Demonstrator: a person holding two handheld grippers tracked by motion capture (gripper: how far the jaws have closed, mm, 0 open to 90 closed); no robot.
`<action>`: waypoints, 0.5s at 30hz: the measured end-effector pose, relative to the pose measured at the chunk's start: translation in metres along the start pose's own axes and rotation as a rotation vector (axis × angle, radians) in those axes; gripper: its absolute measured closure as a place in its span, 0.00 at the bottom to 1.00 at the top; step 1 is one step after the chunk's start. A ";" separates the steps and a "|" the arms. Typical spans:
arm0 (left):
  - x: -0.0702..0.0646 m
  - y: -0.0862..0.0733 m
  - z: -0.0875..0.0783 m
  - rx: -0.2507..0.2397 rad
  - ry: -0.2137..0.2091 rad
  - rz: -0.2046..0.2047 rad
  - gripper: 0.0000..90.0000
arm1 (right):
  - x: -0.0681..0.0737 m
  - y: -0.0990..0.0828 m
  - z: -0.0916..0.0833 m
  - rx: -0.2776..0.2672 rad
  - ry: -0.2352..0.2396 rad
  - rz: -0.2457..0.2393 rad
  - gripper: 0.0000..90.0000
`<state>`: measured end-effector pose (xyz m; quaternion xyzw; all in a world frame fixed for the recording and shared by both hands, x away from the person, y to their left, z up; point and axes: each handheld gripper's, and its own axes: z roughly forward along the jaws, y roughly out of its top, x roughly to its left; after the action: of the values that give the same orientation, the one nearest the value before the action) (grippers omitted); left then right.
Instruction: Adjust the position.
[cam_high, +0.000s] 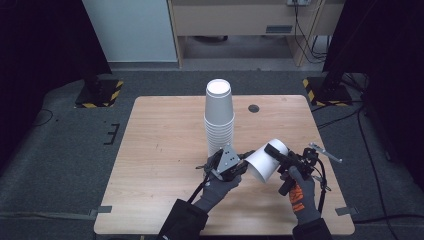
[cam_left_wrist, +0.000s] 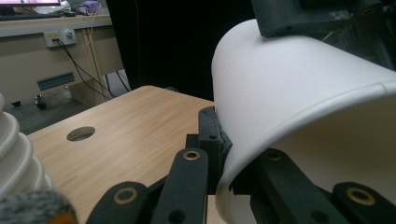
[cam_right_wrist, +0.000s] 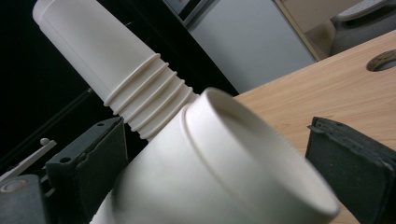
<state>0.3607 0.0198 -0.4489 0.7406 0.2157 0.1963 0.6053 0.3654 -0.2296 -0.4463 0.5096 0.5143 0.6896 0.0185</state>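
Gripping one white cup (cam_high: 267, 159), both tools clench it: left tool (cam_high: 246, 161) rim, right tool (cam_high: 276, 152) body.

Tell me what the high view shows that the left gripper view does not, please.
High view: the gloved right hand, all edges of the wooden table, and the full height of the upside-down cup stack.
Left gripper view: the left gripper up close, its jaws pinching the rim wall of the loose cup, one inside, one outside.
Both: the cup, the stack, the tabletop and its round hole.
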 end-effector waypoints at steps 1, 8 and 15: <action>0.000 0.000 -0.001 0.005 -0.004 0.000 0.95 | -0.001 0.001 -0.001 -0.002 -0.002 -0.003 0.07; 0.001 -0.003 -0.009 0.022 -0.024 -0.014 0.95 | -0.005 0.006 -0.004 -0.027 -0.052 -0.062 0.08; 0.006 -0.001 -0.021 0.042 -0.031 -0.032 0.95 | -0.015 0.016 -0.016 -0.080 -0.094 -0.072 0.09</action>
<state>0.3546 0.0403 -0.4463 0.7525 0.2222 0.1703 0.5962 0.3687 -0.2564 -0.4440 0.5214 0.5029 0.6838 0.0875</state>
